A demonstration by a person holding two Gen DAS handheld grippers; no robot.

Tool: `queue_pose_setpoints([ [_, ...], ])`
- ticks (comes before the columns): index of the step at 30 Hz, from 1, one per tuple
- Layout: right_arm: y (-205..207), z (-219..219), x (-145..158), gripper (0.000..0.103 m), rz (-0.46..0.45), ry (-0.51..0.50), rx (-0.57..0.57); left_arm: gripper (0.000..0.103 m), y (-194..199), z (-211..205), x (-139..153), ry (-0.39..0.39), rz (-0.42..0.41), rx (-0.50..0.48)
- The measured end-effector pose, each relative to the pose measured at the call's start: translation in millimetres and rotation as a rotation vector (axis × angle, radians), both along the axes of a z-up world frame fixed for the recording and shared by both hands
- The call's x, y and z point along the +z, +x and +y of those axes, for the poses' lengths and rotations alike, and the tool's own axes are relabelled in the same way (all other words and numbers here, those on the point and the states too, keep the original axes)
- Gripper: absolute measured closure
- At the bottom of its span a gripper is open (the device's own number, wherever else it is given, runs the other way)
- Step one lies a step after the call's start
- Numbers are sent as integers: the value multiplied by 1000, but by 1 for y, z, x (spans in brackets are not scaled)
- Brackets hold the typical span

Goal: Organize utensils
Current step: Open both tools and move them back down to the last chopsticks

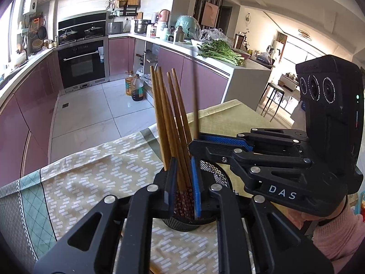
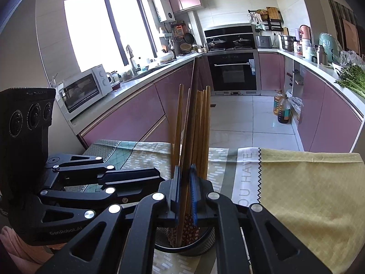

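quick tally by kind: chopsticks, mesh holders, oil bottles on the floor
chopsticks: 6 (one blurred, in the right gripper's fingers)
mesh holder: 1
oil bottles: 2
total: 9

A patterned tablecloth [image 1: 95,178] in yellow, green and white covers the table. Behind it, pink cabinets [image 2: 127,111] run under a pale countertop [image 1: 173,43]. A built-in black oven [image 2: 232,70] sits below a hob carrying two lidded pans. A white microwave [image 2: 84,91] stands beside the window [image 2: 105,27]. Two oil bottles [image 1: 134,86] stand on the tiled floor. Leafy greens [image 1: 219,51] lie on the counter, near a steel pot [image 1: 142,26].
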State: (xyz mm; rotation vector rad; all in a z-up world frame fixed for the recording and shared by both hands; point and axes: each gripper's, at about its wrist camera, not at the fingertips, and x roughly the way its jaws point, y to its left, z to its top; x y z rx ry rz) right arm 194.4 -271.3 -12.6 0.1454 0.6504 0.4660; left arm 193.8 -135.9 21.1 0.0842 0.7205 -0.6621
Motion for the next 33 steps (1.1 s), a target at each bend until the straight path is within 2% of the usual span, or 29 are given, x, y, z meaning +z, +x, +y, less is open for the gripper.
queue_pose_setpoints([
  [3,-3,1,-3,95,1,3,2,87,-6,8,-2,-13,-7,17],
  [5,-8,0,-4,95,0,9,8,77,-12,17,-2,-24,-25,46],
  [6,-11,0,-4,93,-2,14,12,77,-15,22,-2,-24,-35,57],
  [9,-26,1,-1,80,-27,30,35,73,-30,39,0,-31,-76,88],
  [11,-40,4,2,76,-49,37,63,66,-42,53,-1,-35,-102,111],
  [16,-73,18,1,62,-75,48,166,57,-63,84,-12,-19,-117,181],
  [22,-83,47,-36,58,26,22,238,47,-82,111,-46,41,-64,249],
  [27,-80,71,-68,58,135,9,255,46,-89,128,-73,59,-14,300],
  [33,-82,91,-83,58,171,-39,253,46,-92,135,-91,71,27,340],
])
